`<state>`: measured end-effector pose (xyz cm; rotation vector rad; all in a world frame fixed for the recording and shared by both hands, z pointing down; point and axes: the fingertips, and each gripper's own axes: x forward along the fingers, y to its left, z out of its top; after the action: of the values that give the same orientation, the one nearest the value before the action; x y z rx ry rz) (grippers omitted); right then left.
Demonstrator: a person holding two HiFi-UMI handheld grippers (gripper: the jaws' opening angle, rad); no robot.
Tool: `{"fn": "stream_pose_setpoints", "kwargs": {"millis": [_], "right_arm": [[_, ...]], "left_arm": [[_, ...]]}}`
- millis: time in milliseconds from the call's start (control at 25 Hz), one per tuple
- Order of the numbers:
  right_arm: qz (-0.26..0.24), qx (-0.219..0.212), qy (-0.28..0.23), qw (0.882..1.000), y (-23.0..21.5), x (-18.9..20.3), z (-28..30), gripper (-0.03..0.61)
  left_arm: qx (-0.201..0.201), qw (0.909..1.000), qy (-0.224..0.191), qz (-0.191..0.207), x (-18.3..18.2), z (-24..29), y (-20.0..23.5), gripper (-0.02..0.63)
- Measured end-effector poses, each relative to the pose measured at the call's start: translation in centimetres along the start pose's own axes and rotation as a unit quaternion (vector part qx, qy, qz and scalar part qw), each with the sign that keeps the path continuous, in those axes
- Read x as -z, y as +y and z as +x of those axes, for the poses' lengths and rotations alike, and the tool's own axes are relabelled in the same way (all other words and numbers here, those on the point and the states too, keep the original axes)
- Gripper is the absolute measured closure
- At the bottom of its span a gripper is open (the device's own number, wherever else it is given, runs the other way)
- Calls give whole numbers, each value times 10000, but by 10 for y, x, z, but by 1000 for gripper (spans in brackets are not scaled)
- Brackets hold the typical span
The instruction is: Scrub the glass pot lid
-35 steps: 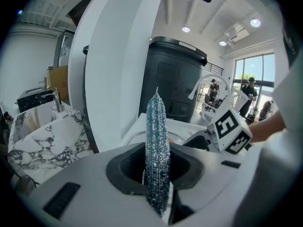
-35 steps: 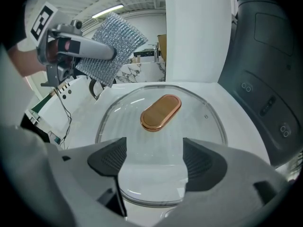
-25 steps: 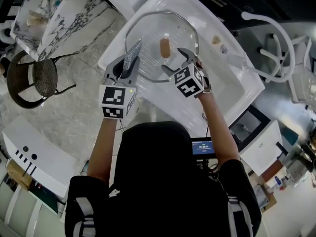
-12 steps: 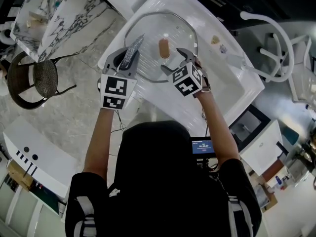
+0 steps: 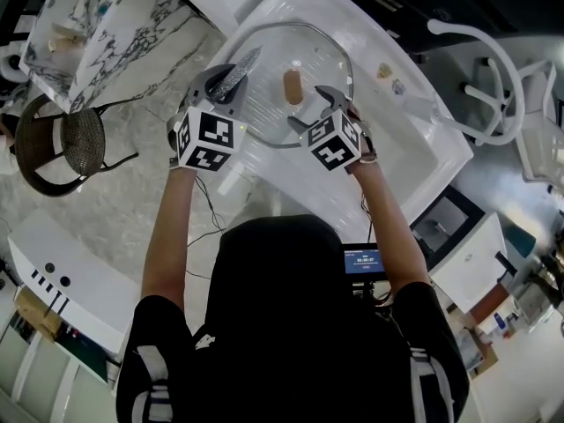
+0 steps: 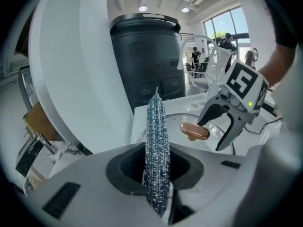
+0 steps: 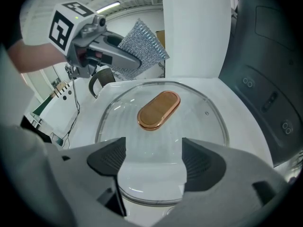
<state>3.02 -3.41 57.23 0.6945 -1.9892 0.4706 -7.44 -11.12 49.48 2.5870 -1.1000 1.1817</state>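
Your left gripper (image 6: 156, 171) is clenched on a sparkly scrub pad (image 6: 156, 136), poised by the left rim of the glass pot lid (image 5: 264, 95), which lies flat at the left end of the white counter (image 5: 392, 139). Your right gripper (image 7: 154, 161) is spread, straddling the lid's near rim, which its body partly hides. Whether the pad touches the glass is unclear.

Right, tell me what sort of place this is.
Probably a mock kitchen in a lab, not a home: a round clear glass pot lid lies on a white moulded sink top beside a marble-patterned counter, near a large black drum.
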Motion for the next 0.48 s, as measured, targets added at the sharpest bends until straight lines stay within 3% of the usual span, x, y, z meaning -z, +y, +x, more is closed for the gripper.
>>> {"fn": "stream_pose_setpoints", "kwargs": {"millis": [320, 480], "right_arm": [[11, -17, 30, 10000, 1, 0, 1, 232], [-6, -12, 12, 10000, -1, 0, 0, 232]], "left_arm": [[141, 9955, 266, 897, 1, 22, 2, 543], [282, 9924, 378, 1137, 1, 34, -2, 543]]}}
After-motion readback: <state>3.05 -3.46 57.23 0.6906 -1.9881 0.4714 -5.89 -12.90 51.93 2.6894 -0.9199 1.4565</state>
